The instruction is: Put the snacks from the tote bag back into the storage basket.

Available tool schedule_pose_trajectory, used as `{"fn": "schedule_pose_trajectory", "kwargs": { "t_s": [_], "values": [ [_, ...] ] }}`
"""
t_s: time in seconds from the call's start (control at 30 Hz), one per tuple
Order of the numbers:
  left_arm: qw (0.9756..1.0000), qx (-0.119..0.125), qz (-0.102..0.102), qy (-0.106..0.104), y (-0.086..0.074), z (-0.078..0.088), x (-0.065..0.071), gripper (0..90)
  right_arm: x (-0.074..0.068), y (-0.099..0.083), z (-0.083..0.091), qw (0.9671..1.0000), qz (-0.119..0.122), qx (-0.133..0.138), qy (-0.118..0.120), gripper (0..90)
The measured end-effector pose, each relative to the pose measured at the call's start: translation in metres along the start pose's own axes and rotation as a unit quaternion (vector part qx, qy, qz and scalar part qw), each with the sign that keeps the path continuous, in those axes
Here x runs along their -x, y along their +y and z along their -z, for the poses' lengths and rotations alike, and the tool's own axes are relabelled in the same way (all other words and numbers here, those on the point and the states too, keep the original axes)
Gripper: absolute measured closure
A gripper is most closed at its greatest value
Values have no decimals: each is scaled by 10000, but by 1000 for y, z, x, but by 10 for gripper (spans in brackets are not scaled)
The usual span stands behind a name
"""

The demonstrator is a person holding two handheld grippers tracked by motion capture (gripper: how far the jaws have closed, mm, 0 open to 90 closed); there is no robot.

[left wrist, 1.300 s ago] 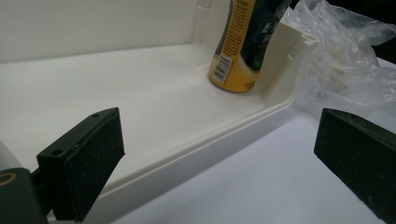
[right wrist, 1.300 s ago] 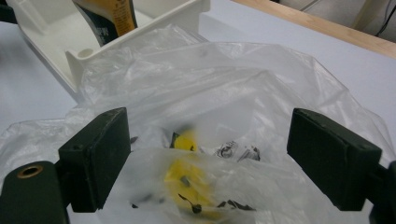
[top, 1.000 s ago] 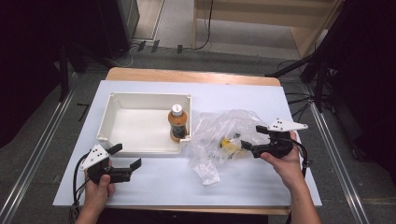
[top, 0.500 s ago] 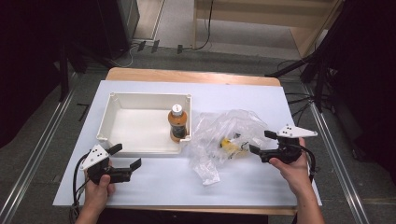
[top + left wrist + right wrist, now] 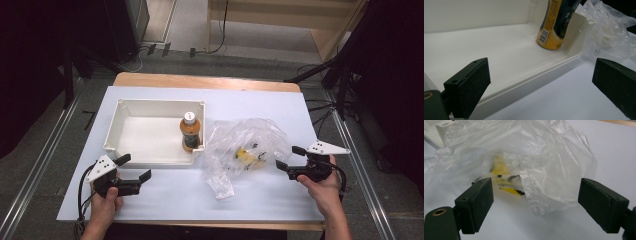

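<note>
Our white box [image 5: 125,107] sits just past our left gripper [image 5: 541,85], with the bottle [image 5: 190,131] in its far corner. The plastic bag [image 5: 524,157] lies right ahead of our right gripper [image 5: 535,205]. Both jaws are wide and hold nothing. We think we must reach in next for the yellow thing [image 5: 499,170] inside.

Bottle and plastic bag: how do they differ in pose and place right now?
The bottle stands upright inside the white tray, in its near right corner; the plastic bag lies crumpled on the table just right of the tray. The bottle is opaque, orange-brown with a white cap; the bag is clear, showing something yellow inside. Neither is held: both grippers are open and apart from them.
</note>
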State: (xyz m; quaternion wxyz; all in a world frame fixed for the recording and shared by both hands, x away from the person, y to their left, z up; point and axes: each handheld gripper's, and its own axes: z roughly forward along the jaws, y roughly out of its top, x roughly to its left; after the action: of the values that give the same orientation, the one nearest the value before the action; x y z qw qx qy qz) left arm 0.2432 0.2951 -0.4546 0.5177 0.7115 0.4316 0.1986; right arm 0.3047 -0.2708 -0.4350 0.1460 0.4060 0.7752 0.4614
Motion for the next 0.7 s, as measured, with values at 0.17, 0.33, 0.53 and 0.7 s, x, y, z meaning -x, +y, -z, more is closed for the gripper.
{"fn": "schedule_pose_trajectory", "kwargs": {
  "t_s": [0.17, 0.33, 0.53, 0.7],
  "values": [
    [10000, 18, 19, -6, 0, 0, 0, 18, 5, -9, 6, 9999, -75, 68, -24, 137],
    [10000, 21, 24, 7, 0, 0, 0, 18, 9, -17, 10, 9998, -140, 77, -90, 137],
    [10000, 32, 34, 2, 0, 0, -1, 18, 14, -25, 18, 9996, -219, 89, -161, 137],
    [10000, 28, 40, -8, 0, 0, -1, 18, 18, -37, 23, 9990, -345, 92, -252, 138]
  ]
}}
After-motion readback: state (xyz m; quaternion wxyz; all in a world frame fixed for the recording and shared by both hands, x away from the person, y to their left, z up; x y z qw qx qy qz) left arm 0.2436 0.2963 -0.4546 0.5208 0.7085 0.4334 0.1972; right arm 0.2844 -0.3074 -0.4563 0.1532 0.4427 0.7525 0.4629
